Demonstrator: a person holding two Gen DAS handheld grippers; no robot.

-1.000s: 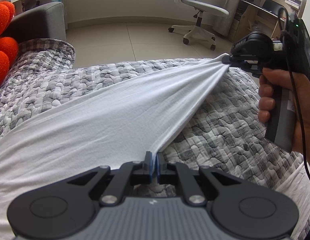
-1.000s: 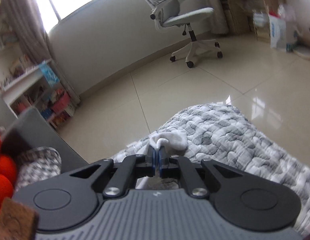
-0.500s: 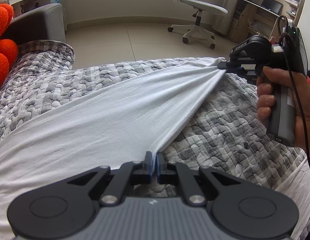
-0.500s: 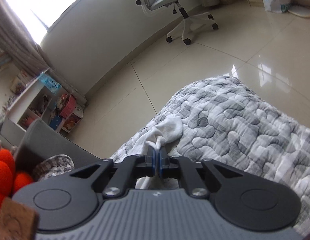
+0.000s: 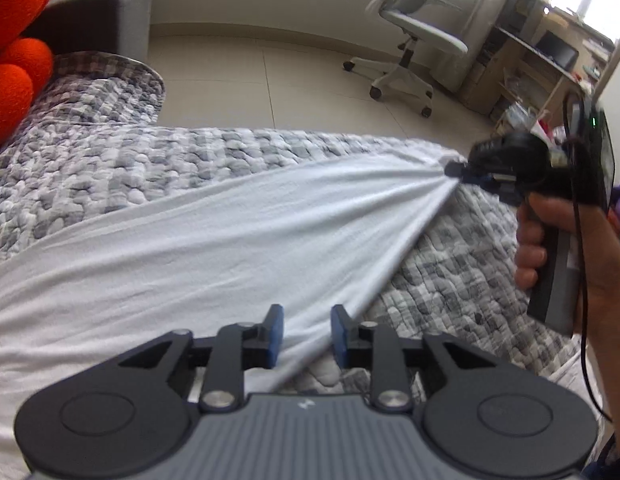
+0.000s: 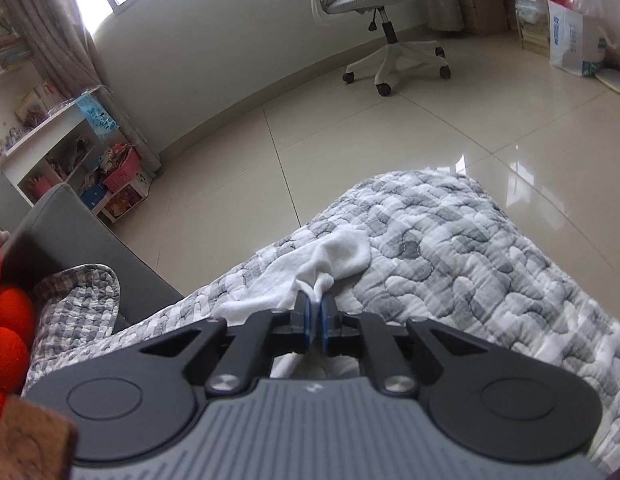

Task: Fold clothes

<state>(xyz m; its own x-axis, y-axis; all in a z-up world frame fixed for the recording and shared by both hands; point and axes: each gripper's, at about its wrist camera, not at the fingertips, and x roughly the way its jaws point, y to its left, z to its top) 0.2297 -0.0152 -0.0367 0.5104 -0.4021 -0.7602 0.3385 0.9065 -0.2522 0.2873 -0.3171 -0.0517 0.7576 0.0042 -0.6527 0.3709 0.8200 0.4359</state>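
Note:
A white garment [image 5: 230, 248] lies spread over the grey patterned quilt [image 5: 110, 168], pulled taut towards its far right corner. My left gripper [image 5: 306, 320] has its jaws opening; the garment's near edge runs between the blue pads, which stand clear of it. A hand holds my right gripper [image 5: 454, 170] at the right, pinching that far corner. In the right wrist view the right gripper [image 6: 315, 308] has its jaws starting to part, with a bunched fold of the white garment [image 6: 342, 256] still squeezed between the pads above the quilt [image 6: 470, 264].
The quilt covers a sofa with a grey armrest [image 5: 98, 16] and orange cushions [image 5: 14, 60] at the left. Beyond the quilt's edge is tiled floor [image 5: 250, 72] with a white office chair [image 5: 410, 40], a desk with shelves [image 5: 550, 60] and a low shelf unit [image 6: 70, 160].
My left gripper's jaws have come apart and let go of the garment's near edge, and it has drawn back a little. The right gripper still pinches its corner, pads slightly looser.

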